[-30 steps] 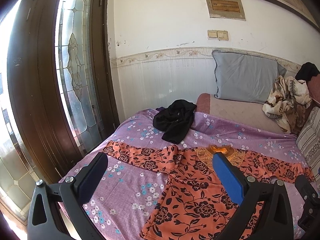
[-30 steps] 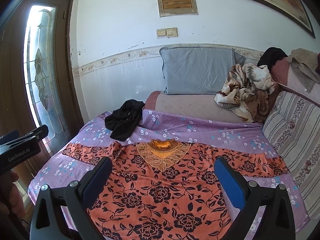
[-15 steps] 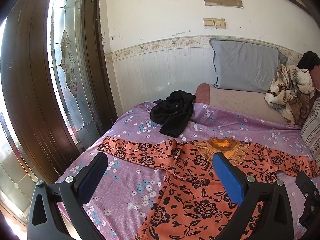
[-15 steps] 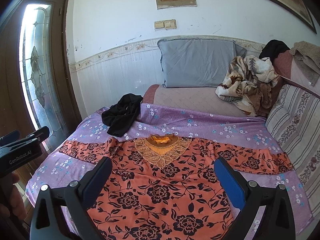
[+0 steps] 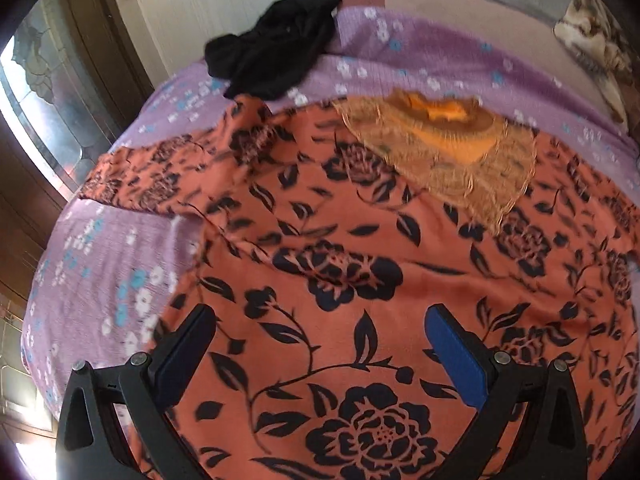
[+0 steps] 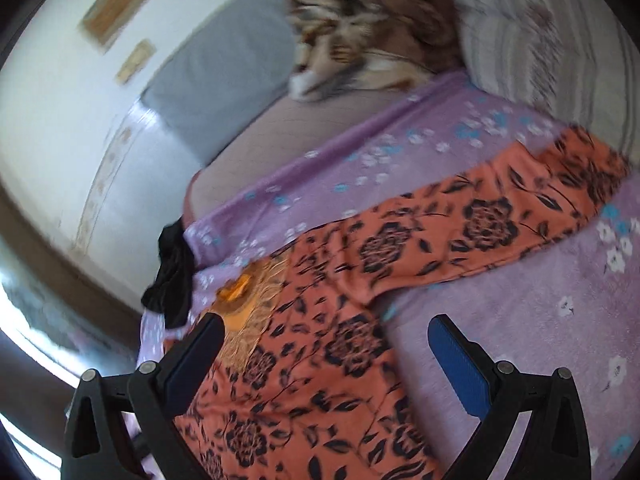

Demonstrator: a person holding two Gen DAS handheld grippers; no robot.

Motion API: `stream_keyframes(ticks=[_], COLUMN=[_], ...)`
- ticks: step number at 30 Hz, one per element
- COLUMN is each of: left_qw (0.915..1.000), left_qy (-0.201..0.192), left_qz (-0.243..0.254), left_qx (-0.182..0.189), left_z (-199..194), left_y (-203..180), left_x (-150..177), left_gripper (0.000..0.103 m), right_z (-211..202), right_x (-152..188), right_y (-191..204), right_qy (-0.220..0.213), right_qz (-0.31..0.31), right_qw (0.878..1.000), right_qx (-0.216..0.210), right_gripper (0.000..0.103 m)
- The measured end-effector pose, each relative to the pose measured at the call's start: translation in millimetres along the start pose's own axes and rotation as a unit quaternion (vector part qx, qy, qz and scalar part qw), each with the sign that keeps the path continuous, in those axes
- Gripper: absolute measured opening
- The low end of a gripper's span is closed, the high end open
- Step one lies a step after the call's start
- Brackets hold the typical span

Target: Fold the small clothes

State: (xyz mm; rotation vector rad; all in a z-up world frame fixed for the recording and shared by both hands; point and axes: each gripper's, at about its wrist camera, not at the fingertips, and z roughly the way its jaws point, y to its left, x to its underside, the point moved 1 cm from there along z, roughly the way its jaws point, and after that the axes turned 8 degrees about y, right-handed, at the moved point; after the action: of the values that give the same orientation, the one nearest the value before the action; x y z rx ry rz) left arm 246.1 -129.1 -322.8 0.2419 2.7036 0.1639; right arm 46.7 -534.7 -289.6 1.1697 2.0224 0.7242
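We're working over a purple bedspread with small white and blue flowers (image 5: 100, 264), and the task piece, an orange long-sleeved dress with a black floral print (image 5: 328, 248), lies spread flat on it, face up. It runs collar-to-hem as the long axis, with the gold embroidered neckline (image 5: 444, 152) pointing toward the wall end of the bed and the skirt toward us; both sleeves stick out sideways, one visible in the right wrist view (image 6: 480, 228). We judge it to be thin, soft, light woven cloth: it will drape and bunch, not hold a crease on its own, and may slide a bit on the bedspread. Best grab points look like the sleeve cuff or the shoulder seam, pinching a single edge, not the middle of the body. A crumpled black garment (image 5: 276, 56) sits just past the left shoulder, touching or nearly touching the dress; can't tell which. Left gripper (image 5: 320, 356) hovers over the skirt panel, jaws wide apart, nothing held. Right gripper (image 6: 326, 364) sits over the right side seam below the sleeve, jaws also spread, empty. Both views are motion-blurred.
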Motion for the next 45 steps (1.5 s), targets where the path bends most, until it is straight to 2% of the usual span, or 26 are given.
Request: stream_keyframes(ticks=[1, 2, 4, 6, 7, 8, 9, 12, 15, 16, 18, 19, 20, 22, 24, 26, 29, 33, 36, 37, 38, 39, 40, 42, 45], left_qw=[0.9998, 0.9992, 0.9986, 0.9979, 0.9979, 0.9980, 0.9982, 0.9984, 0.9981, 0.9981, 0.9981, 0.9981, 0.9982, 0.9982, 0.9984, 0.9988, 0.9990, 0.9969, 0.9950, 0.9944, 0.9936, 0.9925, 0.9912, 0.9881, 0.9839], left_qy=[0.016, 0.036, 0.029, 0.024, 0.017, 0.008, 0.004, 0.001, 0.001, 0.001, 0.002, 0.003, 0.005, 0.009, 0.009, -0.001, -0.034, -0.064, -0.075, -0.076, -0.078, -0.080, -0.083, -0.090, -0.101], left_qz=[0.008, 0.013, 0.002, -0.003, -0.005, -0.008, -0.011, -0.014, -0.015, -0.015, -0.015, -0.015, -0.014, -0.015, -0.016, -0.014, -0.021, -0.045, -0.066, -0.074, -0.082, -0.092, -0.103, -0.124, -0.144], left_qx=[0.004, 0.014, 0.046, 0.060, 0.063, 0.063, 0.059, 0.055, 0.059, 0.060, 0.059, 0.059, 0.059, 0.057, 0.054, 0.047, 0.021, 0.007, 0.004, 0.003, 0.003, 0.004, 0.007, 0.014, 0.035], left_z=[14.4, 25.2, 28.0, 30.0, 30.4, 28.9, 29.4, 27.2, 28.5, 27.0, 24.1, 27.8, 28.1, 27.8, 26.2, 20.7, 6.1, -10.6, -16.9, -17.2, -18.2, -19.3, -21.6, -25.0, -27.6], left_y=[-5.6, -9.6, -7.0, -4.6, -4.7, -5.2, -6.8, -9.7, -12.8, -14.0, -14.9, -9.7, -9.2, -9.0, -9.6, -8.6, -0.4, 19.9, 39.5, 45.5, 52.7, 60.1, 67.9, 80.1, 87.7], left_x=[1.7, 2.0, 1.9, 3.9, 5.7, 7.9, 9.5, 10.3, 13.0, 15.2, 18.4, 14.3, 12.7, 8.3, 3.2, 0.0, -2.2, -4.9, -5.3, -7.0, -7.0, -6.9, -5.0, -3.5, -5.9], left_gripper=[0.103, 0.103, 0.103, 0.103, 0.103, 0.103, 0.103, 0.103, 0.103, 0.103, 0.103, 0.103, 0.103, 0.103, 0.103, 0.103, 0.103, 0.103, 0.103, 0.103, 0.103, 0.103, 0.103, 0.103, 0.103], right_z=[-1.9, -5.5, -10.7, -16.1, -18.8, -20.5, -20.1, -8.4, 1.5, 2.4, 7.9, 11.6, 17.1, 16.5, 18.7, 21.8, 35.5, 72.1, 107.7, 121.5, 134.4, 145.9, 152.0, 160.4, 152.0], right_x=[-16.0, -28.2, -45.3, -59.3, -68.9, -79.0, -90.4, -122.0, -144.0, -140.4, -147.0, -148.7, -147.8, -143.2, -145.1, -140.0, -116.6, -60.5, -13.2, 2.8, 17.9, 32.6, 46.1, 58.4, 66.3], right_y=[-34.4, -68.2, -127.7, -171.0, -184.4, -191.8, -195.0, -190.8, -185.6, -188.4, -193.0, -196.1, -199.4, -186.5, -146.7, -93.0, -7.4, 95.0, 144.3, 155.9, 164.8, 170.6, 171.7, 177.5, 167.3], right_qy=[-0.014, -0.034, -0.070, -0.103, -0.114, -0.121, -0.123, -0.109, -0.117, -0.124, -0.132, -0.128, -0.114, -0.125, -0.119, -0.112, -0.077, 0.012, 0.086, 0.113, 0.141, 0.167, 0.173, 0.186, 0.178], right_qz=[0.066, 0.134, 0.255, 0.323, 0.342, 0.347, 0.342, 0.310, 0.269, 0.255, 0.233, 0.228, 0.234, 0.221, 0.167, 0.106, 0.023, -0.051, -0.060, -0.061, -0.059, -0.049, -0.031, -0.035, -0.042], right_qw=[0.998, 0.990, 0.962, 0.938, 0.930, 0.928, 0.930, 0.944, 0.956, 0.958, 0.962, 0.964, 0.964, 0.965, 0.977, 0.988, 0.993, 0.980, 0.959, 0.953, 0.947, 0.941, 0.937, 0.932, 0.941], right_qx=[-0.018, -0.034, -0.060, -0.074, -0.073, -0.069, -0.063, -0.014, 0.021, 0.032, 0.049, 0.055, 0.061, 0.071, 0.054, 0.003, -0.090, -0.192, -0.263, -0.276, -0.284, -0.291, -0.303, -0.308, -0.286], right_gripper=[0.103, 0.103, 0.102, 0.101, 0.092, 0.087, 0.087, 0.087, 0.087, 0.081, 0.064, 0.033, 0.006, 0.007, 0.007, 0.007, 0.007, 0.007, 0.011, 0.016, 0.055, 0.083, 0.102, 0.103, 0.102])
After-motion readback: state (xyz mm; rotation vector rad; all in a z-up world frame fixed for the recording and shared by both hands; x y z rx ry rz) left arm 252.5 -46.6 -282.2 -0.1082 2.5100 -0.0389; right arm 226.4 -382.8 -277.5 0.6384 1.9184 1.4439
